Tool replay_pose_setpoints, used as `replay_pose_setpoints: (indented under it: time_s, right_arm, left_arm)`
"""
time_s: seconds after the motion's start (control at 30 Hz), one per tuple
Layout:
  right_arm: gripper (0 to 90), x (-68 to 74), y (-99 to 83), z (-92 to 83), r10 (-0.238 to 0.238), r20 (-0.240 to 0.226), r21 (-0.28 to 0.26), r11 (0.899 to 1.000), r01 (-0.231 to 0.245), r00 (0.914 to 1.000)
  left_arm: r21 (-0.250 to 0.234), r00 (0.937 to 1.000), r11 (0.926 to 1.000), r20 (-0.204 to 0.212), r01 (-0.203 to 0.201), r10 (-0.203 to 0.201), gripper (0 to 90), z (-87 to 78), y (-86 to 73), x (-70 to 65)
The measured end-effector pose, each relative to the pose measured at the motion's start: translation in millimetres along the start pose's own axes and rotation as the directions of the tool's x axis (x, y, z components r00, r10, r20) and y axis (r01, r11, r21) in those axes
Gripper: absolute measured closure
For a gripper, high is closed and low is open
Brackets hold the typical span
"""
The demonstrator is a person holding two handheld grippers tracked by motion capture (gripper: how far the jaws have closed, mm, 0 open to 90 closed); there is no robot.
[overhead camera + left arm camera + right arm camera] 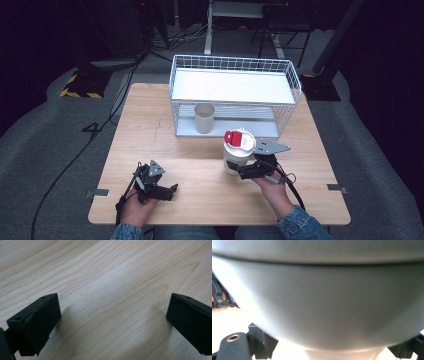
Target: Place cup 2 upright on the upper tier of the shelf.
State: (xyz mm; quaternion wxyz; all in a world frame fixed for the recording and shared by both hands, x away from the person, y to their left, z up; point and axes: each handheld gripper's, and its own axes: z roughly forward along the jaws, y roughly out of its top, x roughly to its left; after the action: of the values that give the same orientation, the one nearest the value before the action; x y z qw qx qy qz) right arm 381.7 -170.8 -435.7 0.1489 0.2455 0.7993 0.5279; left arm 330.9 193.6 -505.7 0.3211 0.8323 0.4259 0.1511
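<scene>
A white tumbler [235,156] with a red-and-white lid [239,139] stands out at the table's centre right. My right gripper [244,171] reaches in from the right at the tumbler's lower part and is shut on it. In the right gripper view the tumbler's grey-white wall [318,302] sits very close, hiding the jaw tips. My left gripper [169,190] rests low over the wooden table [165,150] near the front left. Its jaws stand wide apart [112,322] over bare wood, with nothing between them.
A white wire basket [235,62] with a flat white shelf stands at the back of the table. A beige cup [204,118] stands upright under that shelf. Cables run across the grey floor on the left.
</scene>
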Motion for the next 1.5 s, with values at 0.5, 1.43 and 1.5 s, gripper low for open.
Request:
replay_pose_setpoints:
  time_s: [0.5,1.43,1.5]
  right_arm:
    - [14.6,-3.0,38.5,-16.2,-0.016,-0.011,-0.022,1.0,0.016,0.9998]
    - [14.6,-24.4,108.8,-28.6,-0.046,-0.004,-0.063,0.997,0.045,0.9989]
    - [14.6,-26.3,115.7,-29.2,-0.051,-0.002,-0.065,0.997,0.051,0.9987]
  left_arm:
    - [0.003,1.0,1.0,0.0,-0.001,0.001,0.2,-0.2,0.1,0.1]
    - [0.002,1.0,1.0,-0.004,0.007,-0.007,0.3,-1.4,-1.5,-1.1]
    - [0.002,1.0,1.0,-0.005,0.005,-0.005,0.3,-1.4,-1.4,-1.0]
